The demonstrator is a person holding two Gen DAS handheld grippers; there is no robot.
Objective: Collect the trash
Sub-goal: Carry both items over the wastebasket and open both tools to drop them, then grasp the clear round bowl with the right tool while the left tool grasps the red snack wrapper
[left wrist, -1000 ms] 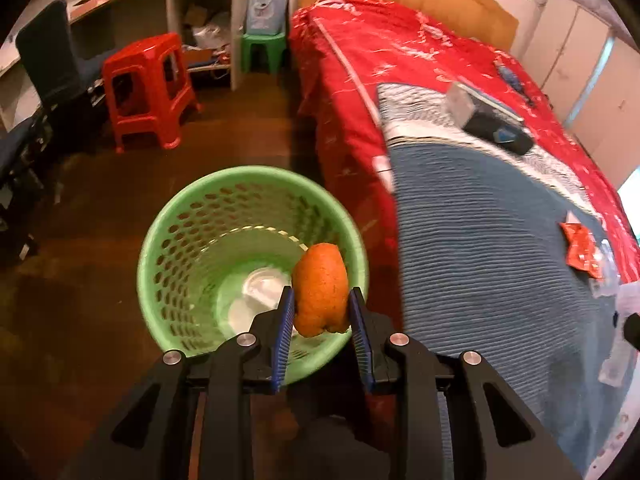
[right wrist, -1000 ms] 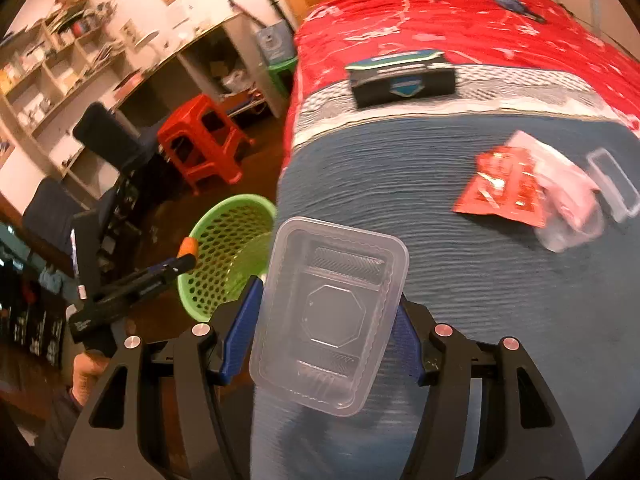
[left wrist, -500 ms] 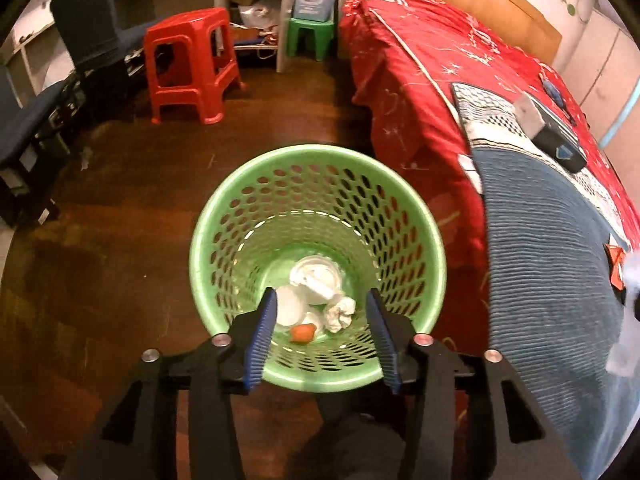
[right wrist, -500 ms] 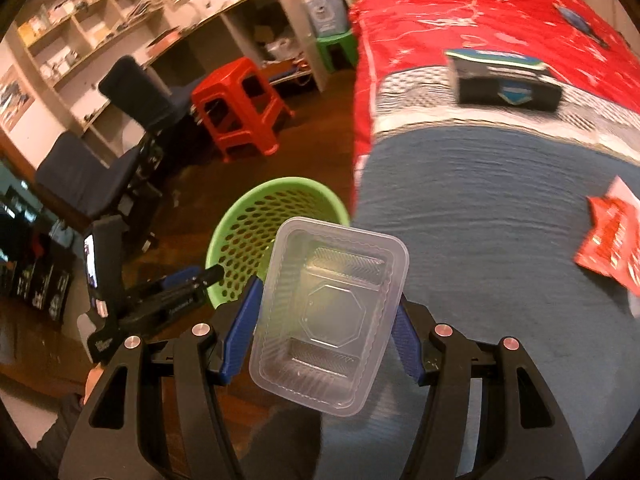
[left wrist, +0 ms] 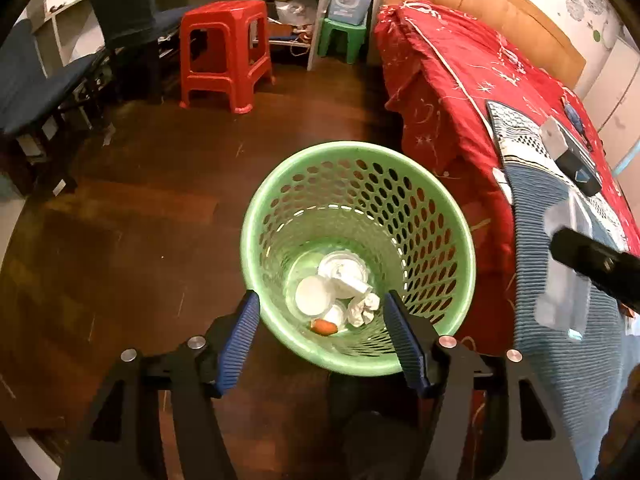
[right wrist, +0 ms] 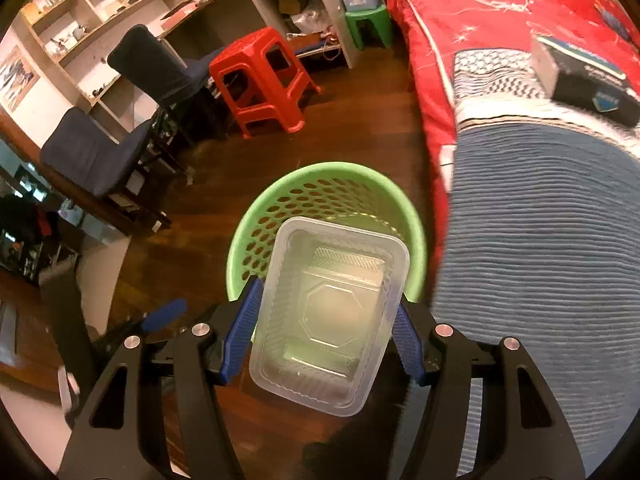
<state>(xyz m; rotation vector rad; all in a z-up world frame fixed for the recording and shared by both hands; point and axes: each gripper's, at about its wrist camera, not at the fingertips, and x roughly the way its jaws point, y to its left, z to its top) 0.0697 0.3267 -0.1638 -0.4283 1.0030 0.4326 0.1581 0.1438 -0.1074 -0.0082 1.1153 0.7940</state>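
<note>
The bed (left wrist: 472,92) is lying along the 2 o'clock side of the left wrist view, with a blue blanket (left wrist: 560,352) covering its near part. A red stool (left wrist: 224,56) is standing on the floor (left wrist: 140,200) at 11 o'clock. The green bin (left wrist: 436,208) is standing on the floor just beside the bed, holding white cups (left wrist: 312,294), crumpled tissue (left wrist: 362,308) and an orange scrap (left wrist: 324,326) at its bottom. The left hand-held gripper (left wrist: 322,336) is hanging over the bin's near rim with jaws spread, gripping nothing. The right hand-held gripper (right wrist: 326,336) is pinching a clear tray (right wrist: 332,312) by its two long sides, and the tray is hovering above the bin (right wrist: 280,188), covering its 5 o'clock part.
</note>
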